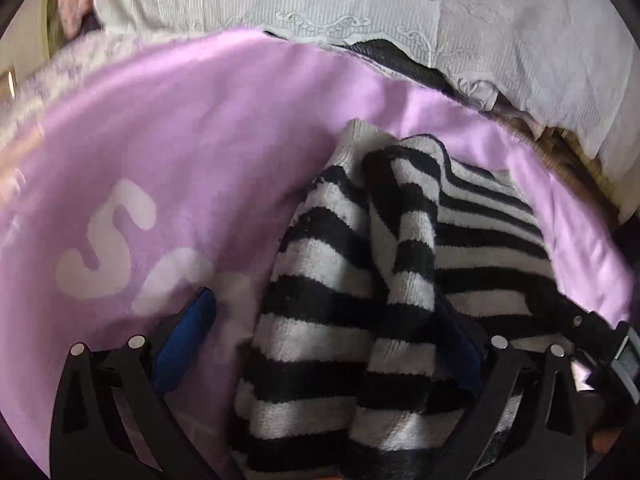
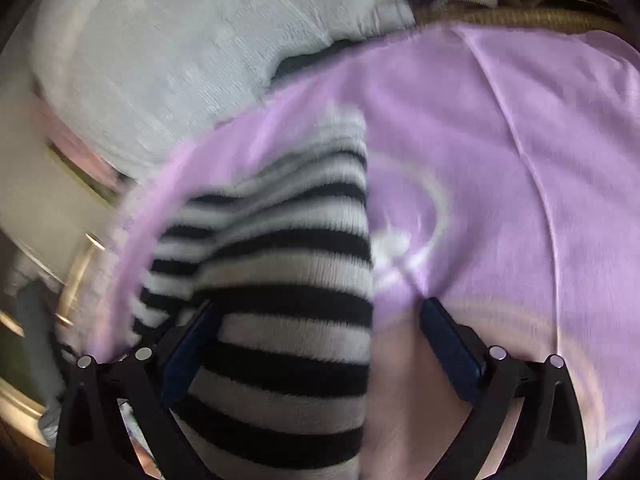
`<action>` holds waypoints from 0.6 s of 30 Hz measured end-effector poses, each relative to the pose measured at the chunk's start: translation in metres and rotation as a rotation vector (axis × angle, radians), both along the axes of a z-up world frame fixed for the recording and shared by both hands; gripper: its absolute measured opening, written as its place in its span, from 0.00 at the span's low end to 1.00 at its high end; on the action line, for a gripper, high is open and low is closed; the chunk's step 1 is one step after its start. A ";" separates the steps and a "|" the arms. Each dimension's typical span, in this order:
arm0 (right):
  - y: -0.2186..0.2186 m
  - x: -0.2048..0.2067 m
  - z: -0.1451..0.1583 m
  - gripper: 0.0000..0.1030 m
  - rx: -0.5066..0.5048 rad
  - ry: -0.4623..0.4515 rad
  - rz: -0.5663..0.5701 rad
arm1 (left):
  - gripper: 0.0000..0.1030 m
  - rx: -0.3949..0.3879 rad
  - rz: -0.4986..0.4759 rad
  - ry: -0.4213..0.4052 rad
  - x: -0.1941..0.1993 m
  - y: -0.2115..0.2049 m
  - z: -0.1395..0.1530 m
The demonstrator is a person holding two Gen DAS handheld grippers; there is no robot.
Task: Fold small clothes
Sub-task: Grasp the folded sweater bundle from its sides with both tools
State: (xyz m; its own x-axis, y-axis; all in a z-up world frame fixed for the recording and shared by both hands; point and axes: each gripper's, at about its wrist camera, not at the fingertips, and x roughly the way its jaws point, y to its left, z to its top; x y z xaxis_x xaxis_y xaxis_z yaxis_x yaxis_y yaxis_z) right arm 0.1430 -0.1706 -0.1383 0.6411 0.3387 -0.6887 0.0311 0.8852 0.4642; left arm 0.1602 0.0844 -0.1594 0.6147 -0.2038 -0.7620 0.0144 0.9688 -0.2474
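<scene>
Striped garment [image 1: 344, 280] is lying bunched on purple blanket [image 1: 192, 128], running between both spread tools. Left tool [image 1: 324, 344] and right tool [image 2: 316, 344] are hanging released around it. Likely regrasp step; next: pinching an edge, spreading flat.

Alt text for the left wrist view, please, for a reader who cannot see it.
A black-and-white striped knit garment lies bunched between the open left tongs, whose blue-padded fingers stand wide on either side of it. It rests on a lilac blanket with white lettering, and a pale embossed cloth lies beyond.
</scene>
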 end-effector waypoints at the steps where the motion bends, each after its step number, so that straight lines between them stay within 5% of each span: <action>1: -0.001 0.000 0.000 0.97 0.009 -0.004 -0.001 | 0.96 -0.008 -0.004 0.017 0.002 0.001 0.003; 18: -0.017 -0.038 0.000 0.97 0.130 -0.099 0.099 | 0.95 -0.232 -0.067 0.054 -0.037 0.026 0.006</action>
State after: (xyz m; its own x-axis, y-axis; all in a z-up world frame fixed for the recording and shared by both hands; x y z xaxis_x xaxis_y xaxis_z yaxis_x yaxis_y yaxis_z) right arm 0.1054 -0.1878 -0.1380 0.6625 0.4858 -0.5702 -0.1049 0.8138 0.5715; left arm 0.1233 0.1100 -0.1536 0.5538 -0.4159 -0.7213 0.0572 0.8833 -0.4653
